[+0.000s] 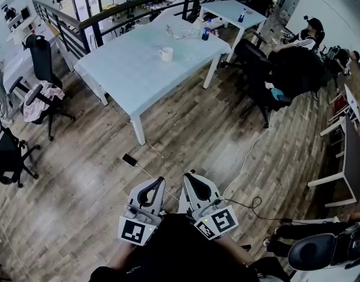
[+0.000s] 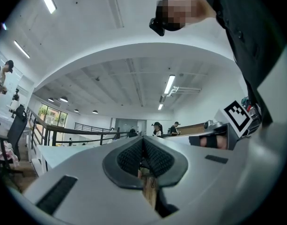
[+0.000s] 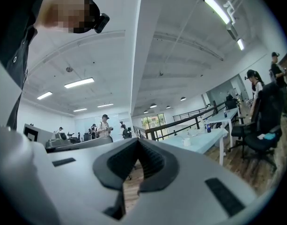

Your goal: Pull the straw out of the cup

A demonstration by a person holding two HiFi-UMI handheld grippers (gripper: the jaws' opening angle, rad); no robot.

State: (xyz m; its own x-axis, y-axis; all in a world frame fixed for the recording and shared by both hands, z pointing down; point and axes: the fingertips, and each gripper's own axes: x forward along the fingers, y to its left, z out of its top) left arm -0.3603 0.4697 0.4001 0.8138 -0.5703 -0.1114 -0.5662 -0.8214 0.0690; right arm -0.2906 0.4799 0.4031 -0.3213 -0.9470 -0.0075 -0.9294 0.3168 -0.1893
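White ceramic handled cup (image 1: pixel 165 54) stands near the middle of the long pale-blue table (image 1: pixel 121 75), well apart from both grippers. No straw can be made out in it from this far off. The left gripper (image 1: pixel 156 183) and right gripper (image 1: pixel 189 178) hang close to the person's body, fingers pressed together on nothing. Reaching the cup with them closed would probably knock it over. The flat black phone (image 1: pixel 130 159) and its thin white cable (image 1: pixel 145 170) on the wooden floor could snag a foot.

Left gripper (image 1: pixel 158 182) and right gripper (image 1: pixel 187 178) are held side by side, close against the person's body, pointing forward, roughly level. Both pairs of jaws are pressed together.
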